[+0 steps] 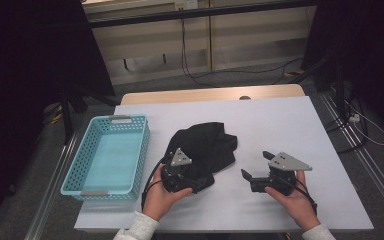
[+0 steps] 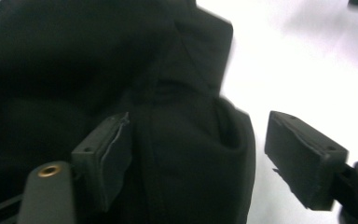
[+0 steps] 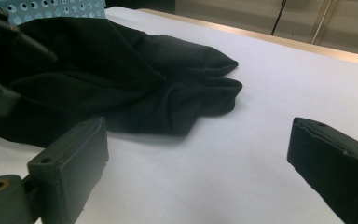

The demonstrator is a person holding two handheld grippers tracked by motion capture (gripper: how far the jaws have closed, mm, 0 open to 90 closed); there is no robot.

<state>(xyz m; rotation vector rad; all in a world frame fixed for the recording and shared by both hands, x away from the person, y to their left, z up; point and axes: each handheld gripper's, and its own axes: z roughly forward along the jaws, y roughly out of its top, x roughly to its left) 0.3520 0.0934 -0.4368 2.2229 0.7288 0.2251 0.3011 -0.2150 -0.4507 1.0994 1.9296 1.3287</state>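
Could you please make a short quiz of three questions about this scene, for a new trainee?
1. True or false: the black cloth lies inside the blue basket.
2. Which gripper has a fold of the cloth between its open jaws: A) the left gripper, B) the right gripper?
3. Fill in: the basket stands to the ____ of the cloth in the high view.

Key: 1 false, it lies on the white table; 2 A; 3 left.
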